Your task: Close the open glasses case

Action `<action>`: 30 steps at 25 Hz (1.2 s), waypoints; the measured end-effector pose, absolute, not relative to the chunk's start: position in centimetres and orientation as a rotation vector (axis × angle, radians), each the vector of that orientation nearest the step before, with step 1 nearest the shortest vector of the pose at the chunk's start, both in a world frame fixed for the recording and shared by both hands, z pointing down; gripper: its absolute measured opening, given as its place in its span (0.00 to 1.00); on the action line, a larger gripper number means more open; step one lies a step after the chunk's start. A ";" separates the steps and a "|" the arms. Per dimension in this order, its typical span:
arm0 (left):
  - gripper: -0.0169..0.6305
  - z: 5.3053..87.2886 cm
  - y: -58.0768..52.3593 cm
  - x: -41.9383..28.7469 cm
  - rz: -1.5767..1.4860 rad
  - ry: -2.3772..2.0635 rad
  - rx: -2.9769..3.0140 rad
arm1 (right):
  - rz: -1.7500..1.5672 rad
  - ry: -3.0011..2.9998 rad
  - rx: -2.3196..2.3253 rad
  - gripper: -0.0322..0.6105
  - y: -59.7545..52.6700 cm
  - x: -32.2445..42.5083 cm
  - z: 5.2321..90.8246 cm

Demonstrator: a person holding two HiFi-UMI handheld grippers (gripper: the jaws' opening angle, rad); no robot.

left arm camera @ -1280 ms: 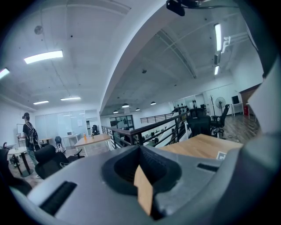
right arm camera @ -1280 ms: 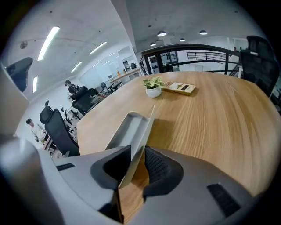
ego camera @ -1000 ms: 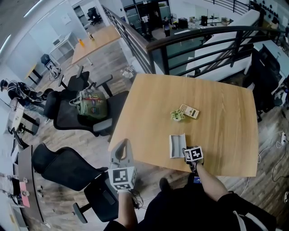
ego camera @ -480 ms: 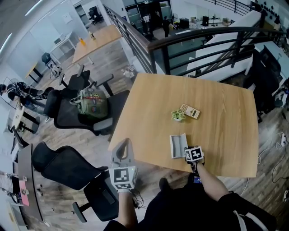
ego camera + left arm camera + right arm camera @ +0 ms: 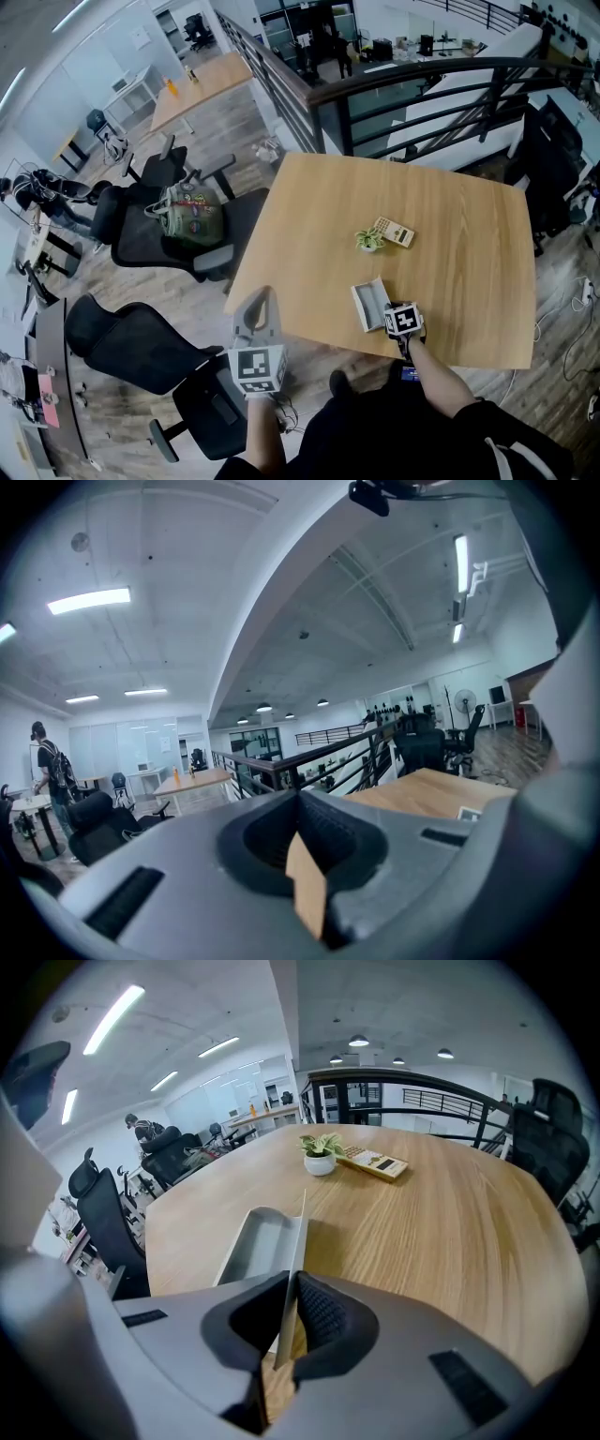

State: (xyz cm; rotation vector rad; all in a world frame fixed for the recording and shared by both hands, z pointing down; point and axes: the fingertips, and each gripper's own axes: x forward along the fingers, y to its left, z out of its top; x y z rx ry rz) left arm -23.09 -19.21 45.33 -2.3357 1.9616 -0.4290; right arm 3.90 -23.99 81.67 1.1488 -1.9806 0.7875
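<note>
The grey glasses case (image 5: 368,303) lies open near the front edge of the wooden table (image 5: 450,234). In the right gripper view its tray (image 5: 255,1241) sits to the left of its thin lid (image 5: 301,1232), which stands on edge. My right gripper (image 5: 383,313) (image 5: 287,1309) has just been closing, and its pads now press on that lid's near edge. My left gripper (image 5: 260,298) (image 5: 300,803) hangs off the table's left front side over the floor, pointing roughly level, jaws together and holding nothing.
A small potted plant (image 5: 367,240) (image 5: 320,1153) and a flat tan device (image 5: 394,232) (image 5: 374,1161) lie mid-table beyond the case. Black office chairs (image 5: 169,239) stand left of the table, and a dark railing (image 5: 403,84) runs behind it.
The case has swung slightly askew on the table, with its lid in the right gripper. The left gripper has stayed where it was.
</note>
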 end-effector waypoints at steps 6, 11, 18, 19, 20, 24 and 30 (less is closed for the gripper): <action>0.03 45.5 -19.0 -23.5 -0.425 1.964 -2.340 | 0.668 -1.960 1.138 0.09 -24.5 4.4 81.4; 0.03 45.7 -19.1 -23.4 -0.431 1.962 -2.347 | 0.500 -1.938 1.114 0.09 -25.4 5.1 80.5; 0.03 45.7 -19.2 -23.7 -0.425 1.979 -2.343 | 0.083 -1.812 1.024 0.08 -26.5 5.7 79.3; 0.03 45.7 -19.2 -23.6 -0.428 1.980 -2.343 | 0.009 -1.788 1.003 0.08 -26.5 5.6 79.1; 0.03 45.8 -19.2 -23.6 -0.432 1.979 -2.343 | -0.071 -1.760 0.984 0.08 -26.6 5.4 78.8; 0.03 46.1 -19.2 -23.4 -0.443 1.961 -2.348 | -0.416 -1.614 0.910 0.08 -26.9 4.5 78.1; 0.03 46.1 -19.3 -23.1 -0.447 1.957 -2.350 | -0.783 -1.400 0.744 0.10 -25.9 3.5 78.9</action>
